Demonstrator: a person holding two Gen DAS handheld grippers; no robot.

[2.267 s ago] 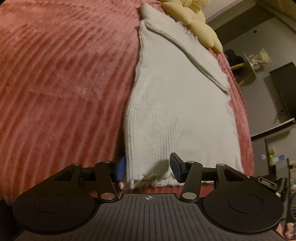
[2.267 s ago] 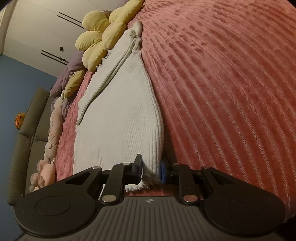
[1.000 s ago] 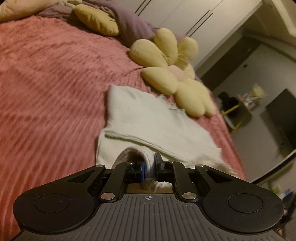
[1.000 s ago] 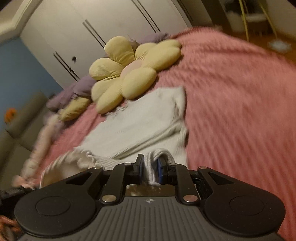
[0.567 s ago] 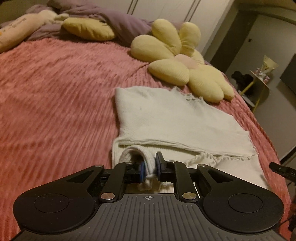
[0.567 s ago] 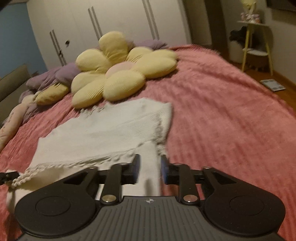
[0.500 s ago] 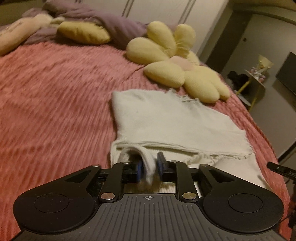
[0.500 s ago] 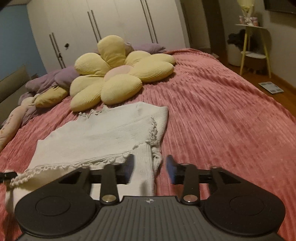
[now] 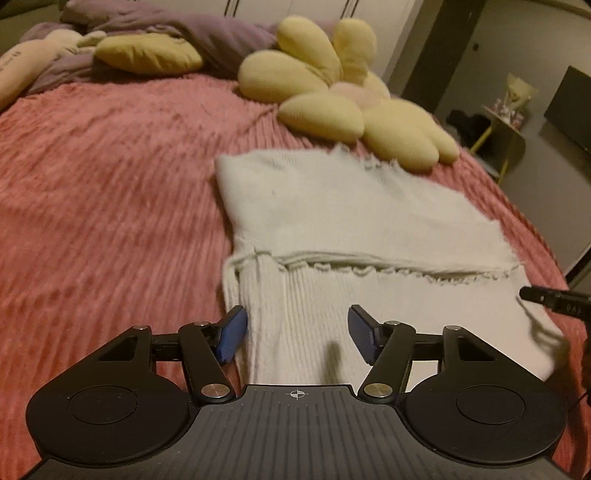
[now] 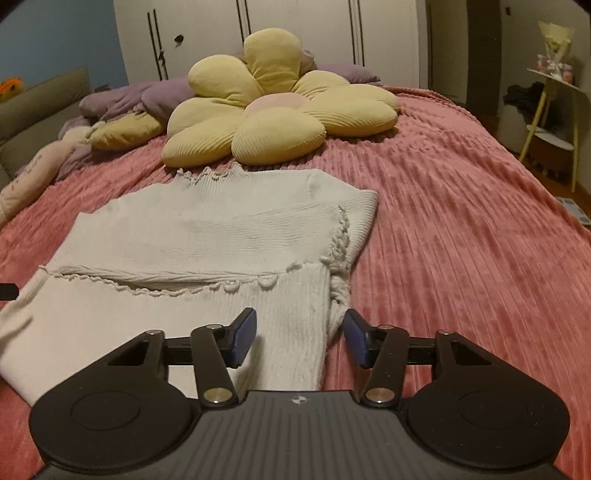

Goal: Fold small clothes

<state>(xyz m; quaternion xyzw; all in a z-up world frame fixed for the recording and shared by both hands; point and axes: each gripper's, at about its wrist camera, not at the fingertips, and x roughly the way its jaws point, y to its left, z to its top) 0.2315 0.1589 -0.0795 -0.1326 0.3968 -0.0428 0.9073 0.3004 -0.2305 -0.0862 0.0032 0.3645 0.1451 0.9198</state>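
A white ribbed knit garment (image 9: 343,218) lies on the pink bedspread (image 9: 110,206), its near part folded up over the far part with a frilled hem across the middle. It also shows in the right wrist view (image 10: 207,236). My left gripper (image 9: 295,332) is open and empty over the fold's near left corner. My right gripper (image 10: 299,336) is open and empty over the fold's near right corner. The tip of the right gripper (image 9: 554,299) shows at the right edge of the left wrist view.
A yellow flower cushion (image 10: 273,107) lies just beyond the garment. Purple bedding and a yellow pillow (image 9: 147,55) sit at the head of the bed. A small yellow side table (image 10: 554,107) stands off the bed's right side. Wardrobe doors (image 10: 258,33) are behind.
Both grippers carried the garment's near hem forward over itself, then opened and let it go. The folded layer now rests flat.
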